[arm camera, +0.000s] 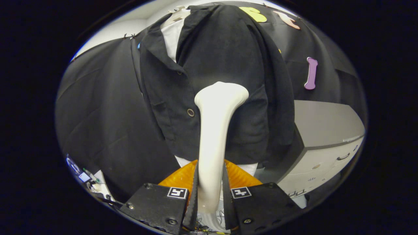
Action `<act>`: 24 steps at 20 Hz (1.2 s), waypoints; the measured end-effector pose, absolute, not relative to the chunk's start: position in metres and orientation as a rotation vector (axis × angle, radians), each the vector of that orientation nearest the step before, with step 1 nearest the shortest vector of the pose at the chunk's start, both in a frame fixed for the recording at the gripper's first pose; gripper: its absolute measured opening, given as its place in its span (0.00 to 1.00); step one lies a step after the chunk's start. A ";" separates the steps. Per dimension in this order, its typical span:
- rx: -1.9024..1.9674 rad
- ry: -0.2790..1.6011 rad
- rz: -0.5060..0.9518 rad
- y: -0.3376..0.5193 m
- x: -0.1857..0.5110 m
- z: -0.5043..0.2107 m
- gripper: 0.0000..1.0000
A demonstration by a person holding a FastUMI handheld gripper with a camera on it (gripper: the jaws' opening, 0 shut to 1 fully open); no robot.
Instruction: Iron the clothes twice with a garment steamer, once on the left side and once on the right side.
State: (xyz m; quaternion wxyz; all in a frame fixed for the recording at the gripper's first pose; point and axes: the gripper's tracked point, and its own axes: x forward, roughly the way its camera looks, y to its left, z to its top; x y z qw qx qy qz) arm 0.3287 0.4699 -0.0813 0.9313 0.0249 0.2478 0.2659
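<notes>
A black short-sleeved jacket (222,65) hangs on a hanger over a white garment (171,34), straight ahead. My gripper (210,186) is shut on the white handle of a garment steamer (214,130), which rises between the fingers. The steamer's flared head (222,93) points up and lies against the jacket's front, to the right of the button row (190,112) and about at mid-chest height. An orange translucent part (183,178) sits just behind the fingers, below the jacket's hem.
A grey cabinet with drawers (326,143) stands to the right of the jacket. The booth's black cloth wall (98,114) hangs behind and to the left. Small items and cables (86,178) lie low on the left.
</notes>
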 end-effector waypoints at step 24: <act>0.106 0.491 0.535 0.453 0.272 -0.063 0.35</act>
